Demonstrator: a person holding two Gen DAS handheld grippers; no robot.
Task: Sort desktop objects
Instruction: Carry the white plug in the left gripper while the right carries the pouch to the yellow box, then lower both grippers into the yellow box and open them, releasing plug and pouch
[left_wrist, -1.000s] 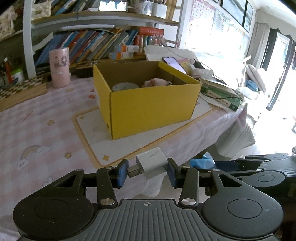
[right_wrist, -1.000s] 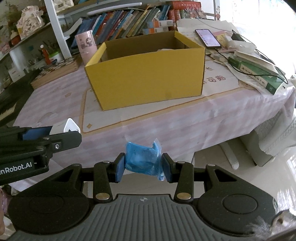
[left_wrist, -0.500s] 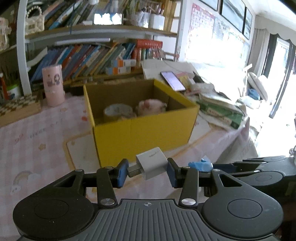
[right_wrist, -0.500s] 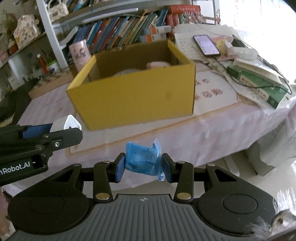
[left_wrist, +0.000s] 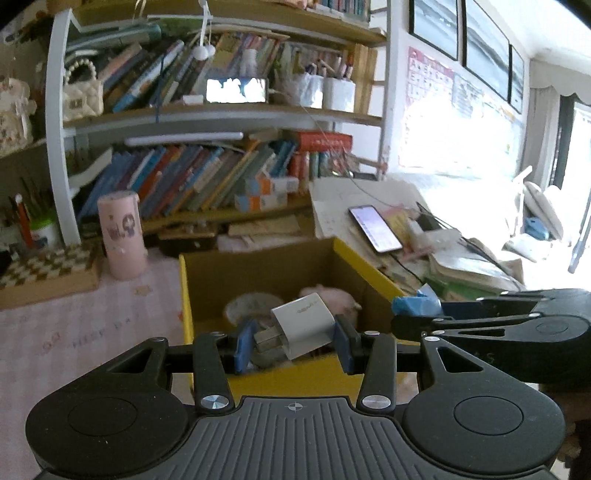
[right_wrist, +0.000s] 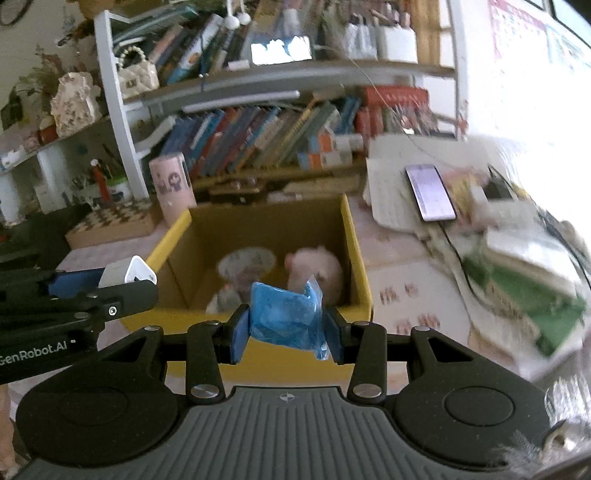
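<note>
left gripper (left_wrist: 293, 341) clamped on white charger (left_wrist: 304, 325) | right gripper (right_wrist: 284, 328) clamped on blue packet (right_wrist: 286, 319) | yellow box (right_wrist: 356, 258) right below-ahead of both, left looks a bit nearer

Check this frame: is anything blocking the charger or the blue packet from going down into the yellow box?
Nothing visible does. The yellow box is open-topped. The left gripper holds the white charger and the right gripper the blue packet near its front wall. A round item and pink toy lie inside.

Left gripper (left_wrist: 293, 341): black ribbed body, silver screws, blue pads. Right gripper (right_wrist: 286, 328): identical. White "GenRobot.AI" lettering, frame left.
</note>
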